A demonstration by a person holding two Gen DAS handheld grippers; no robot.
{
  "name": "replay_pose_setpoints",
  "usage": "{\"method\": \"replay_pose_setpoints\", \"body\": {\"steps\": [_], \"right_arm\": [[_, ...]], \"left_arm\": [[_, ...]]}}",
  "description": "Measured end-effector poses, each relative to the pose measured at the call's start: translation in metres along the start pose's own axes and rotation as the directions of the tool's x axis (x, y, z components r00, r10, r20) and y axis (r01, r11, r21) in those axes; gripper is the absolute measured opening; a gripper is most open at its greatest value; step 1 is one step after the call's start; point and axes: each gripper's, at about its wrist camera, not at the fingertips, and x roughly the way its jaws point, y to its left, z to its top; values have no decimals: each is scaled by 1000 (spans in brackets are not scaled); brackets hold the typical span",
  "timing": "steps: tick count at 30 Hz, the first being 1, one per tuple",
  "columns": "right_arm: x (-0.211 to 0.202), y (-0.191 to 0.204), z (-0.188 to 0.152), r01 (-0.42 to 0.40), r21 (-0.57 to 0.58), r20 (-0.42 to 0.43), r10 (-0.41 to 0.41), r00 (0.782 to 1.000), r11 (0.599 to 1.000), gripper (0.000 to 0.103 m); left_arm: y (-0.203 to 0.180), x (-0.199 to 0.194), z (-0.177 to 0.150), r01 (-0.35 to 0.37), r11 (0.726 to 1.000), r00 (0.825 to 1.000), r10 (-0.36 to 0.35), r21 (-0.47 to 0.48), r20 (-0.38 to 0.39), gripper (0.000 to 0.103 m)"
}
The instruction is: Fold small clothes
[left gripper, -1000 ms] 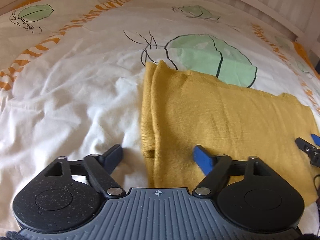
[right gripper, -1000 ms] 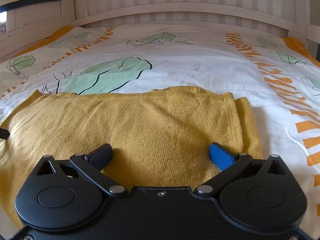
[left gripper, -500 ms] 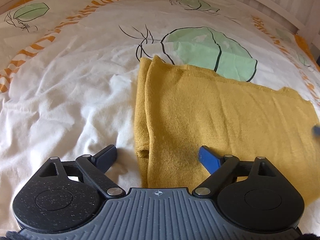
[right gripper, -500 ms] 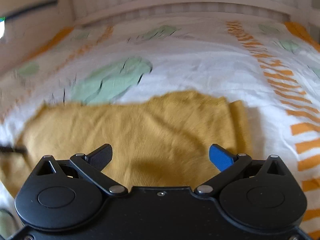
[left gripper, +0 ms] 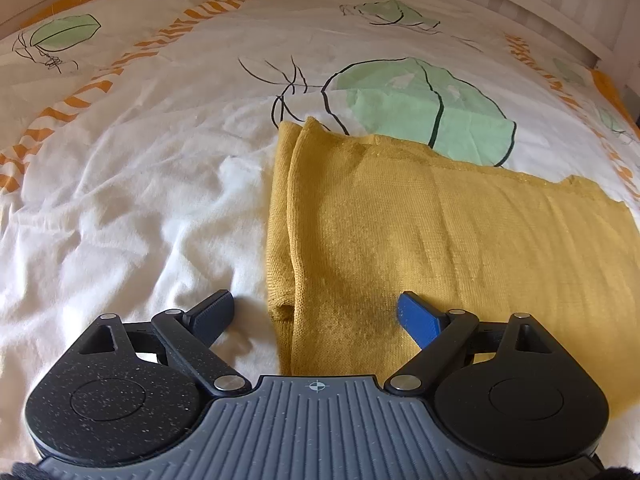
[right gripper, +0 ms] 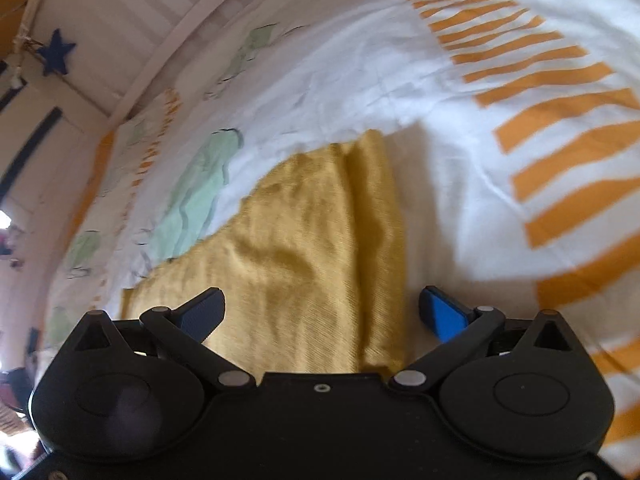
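With both grippers gaping wide, left (left gripper: pixel 316 312) and right (right gripper: pixel 322 312) straddling opposite folded ends of yellow knit (left gripper: pixel 440 240) flat on bedsheet (left gripper: pixel 140 200), nothing clamped. Risk: pinching sheet too, or only top layer, wrecking fold.

The folded garment (left gripper: pixel 460 240) lies on the bedspread (left gripper: pixel 140 184) (headboard (right gripper: pixel 132 20) behind), right of centre.

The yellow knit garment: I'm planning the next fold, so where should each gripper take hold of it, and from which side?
Probably the two short ends of the yellow knit garment. It lies flat with doubled edges there. The left gripper, open, already straddles its end's near corner; the right gripper, also open, straddles the other end. Come down from above and pinch both layers.
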Motion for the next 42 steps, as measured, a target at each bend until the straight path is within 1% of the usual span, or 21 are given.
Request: {"method": "replay_pose_setpoints", "body": {"steps": [1,2,3,5,7,12,16,18,21,24,27,30,37,39,42], "right_arm": [[4,-2,2,-32,23,-4,33,999,999,103],[7,-3,3,-57,48,-7,58,998,997,103],[11,-3,2,-68,61,-7,68,998,996,103],[14,1,1,-65,52,-7,66,998,997,103],[14,4,1,-60,27,-15,60,998,998,103],[15,-2,5,-86,56,-25,87,996,995,103],[13,-5,5,-97,66,-28,99,995,993,103],[13,-4,6,-91,58,-31,93,995,994,103],[13,-3,6,-86,39,-42,88,995,996,103],[13,-4,7,-90,39,-44,92,995,995,103],[13,-5,7,-93,36,-49,94,994,995,103],[13,-6,7,-99,38,-52,101,994,994,103],[11,-11,8,-129,53,-52,132,990,990,103],[10,-14,10,-154,67,-66,158,985,986,103],[10,-18,14,-210,67,-139,218,966,975,103]], "left_arm": [[0,-2,1,4,1000,1000,-4,1,3,88],[-1,-6,2,13,1000,1000,-13,4,9,83],[-2,-10,4,20,1000,1000,-21,10,22,81],[-9,-21,8,18,1000,998,-18,14,53,81],[-18,-30,15,34,999,997,-35,12,72,81],[-64,-33,40,77,995,993,-83,67,87,81],[-101,-14,58,105,991,992,-110,78,66,81],[-119,1,64,82,992,995,-87,92,50,81],[-137,20,64,47,992,998,-51,117,26,81],[-148,33,61,25,991,1000,-25,134,-4,81],[-154,45,57,8,988,999,-3,155,-35,81],[-156,51,54,-7,985,999,16,173,-48,82],[-155,58,54,-7,983,997,21,185,-73,87],[-156,60,54,-10,982,997,24,188,-72,89],[-156,62,54,-15,982,997,29,188,-72,91]]}}
